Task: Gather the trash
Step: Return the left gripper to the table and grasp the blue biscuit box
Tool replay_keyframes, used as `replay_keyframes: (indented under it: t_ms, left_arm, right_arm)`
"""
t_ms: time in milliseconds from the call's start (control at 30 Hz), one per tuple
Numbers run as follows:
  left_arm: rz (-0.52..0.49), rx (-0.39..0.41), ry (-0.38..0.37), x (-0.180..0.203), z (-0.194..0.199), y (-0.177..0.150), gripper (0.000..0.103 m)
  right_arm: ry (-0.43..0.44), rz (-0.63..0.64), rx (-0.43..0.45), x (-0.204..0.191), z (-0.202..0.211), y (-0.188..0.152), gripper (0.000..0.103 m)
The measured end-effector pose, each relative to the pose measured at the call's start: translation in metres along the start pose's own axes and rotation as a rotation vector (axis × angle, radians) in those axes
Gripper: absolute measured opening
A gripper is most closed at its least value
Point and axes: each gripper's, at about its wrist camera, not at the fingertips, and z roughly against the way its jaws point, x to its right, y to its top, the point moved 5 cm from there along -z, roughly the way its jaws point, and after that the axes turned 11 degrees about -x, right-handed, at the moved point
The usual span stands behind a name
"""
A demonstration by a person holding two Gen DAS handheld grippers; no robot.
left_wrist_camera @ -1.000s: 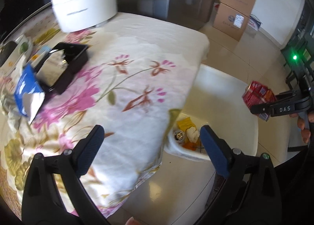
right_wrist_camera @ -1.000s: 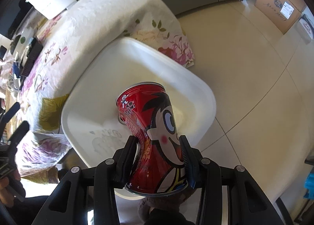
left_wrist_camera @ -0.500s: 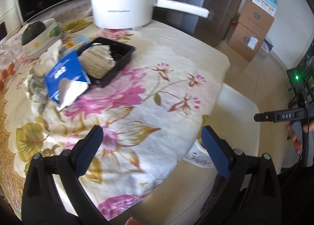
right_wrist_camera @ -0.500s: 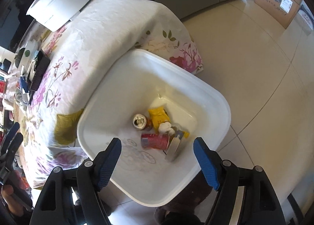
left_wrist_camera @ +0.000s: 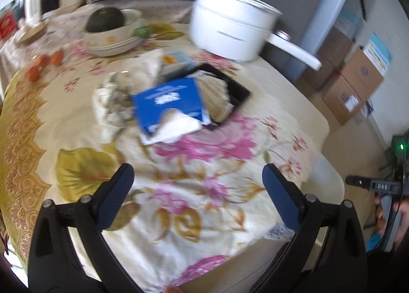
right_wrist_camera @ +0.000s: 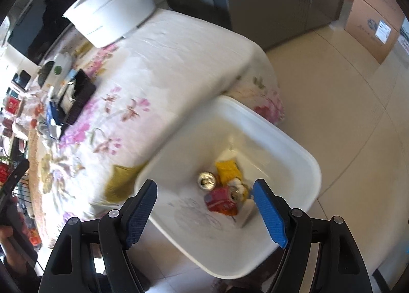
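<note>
My right gripper [right_wrist_camera: 204, 184] hangs over the white bin [right_wrist_camera: 281, 139] on the floor, its jaws opening with nothing between them. In the bin lie a red can [right_wrist_camera: 221, 199], a silver can [right_wrist_camera: 206, 180] and a yellow wrapper [right_wrist_camera: 226, 169]. My left gripper [left_wrist_camera: 196, 169] is open and empty above the flowered tablecloth [left_wrist_camera: 204, 190]. Beyond it lie a torn blue packet [left_wrist_camera: 168, 100], a black tray [left_wrist_camera: 237, 93] with foil inside, and crumpled paper [left_wrist_camera: 112, 98]. The left view is blurred.
A white pot [left_wrist_camera: 230, 32] with a long handle stands at the table's far side. A bowl holding a dark squash [left_wrist_camera: 107, 19] and small tomatoes [left_wrist_camera: 46, 63] sit at the far left. Cardboard boxes [left_wrist_camera: 352, 83] stand on the tiled floor to the right.
My right gripper opened and the red can dropped into the bin; it then rose a little. My left gripper swung from the bin side toward the blue packet and tray.
</note>
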Motion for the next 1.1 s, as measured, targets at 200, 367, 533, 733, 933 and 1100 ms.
replay_keyframes:
  t_ms: [200, 367, 533, 733, 933, 1100]
  left_arm:
    - [0.130, -0.013, -0.017, -0.044, -0.006, 0.008, 0.100]
    - [0.156, -0.030, -0.034, -0.054, -0.021, 0.015, 0.100]
    - [0.205, -0.020, -0.157, -0.049, -0.034, 0.034, 0.103]
    - [0.240, -0.039, -0.217, -0.042, -0.054, 0.051, 0.103]
    - [0.250, -0.044, -0.167, -0.042, -0.074, 0.064, 0.103]
    - [0.238, -0.034, -0.117, -0.041, -0.085, 0.069, 0.103]
  right_arm:
    - [0.021, 0.027, 0.013, -0.031, 0.000, 0.017, 0.081]
    - [-0.024, 0.082, 0.027, -0.054, -0.004, 0.028, 0.081]
    - [-0.043, 0.114, 0.010, -0.066, -0.015, 0.034, 0.081]
    - [-0.058, 0.122, -0.003, -0.070, -0.023, 0.038, 0.081]
    - [-0.050, 0.095, -0.011, -0.066, -0.024, 0.039, 0.081]
    - [-0.028, 0.078, -0.021, -0.066, -0.025, 0.039, 0.081]
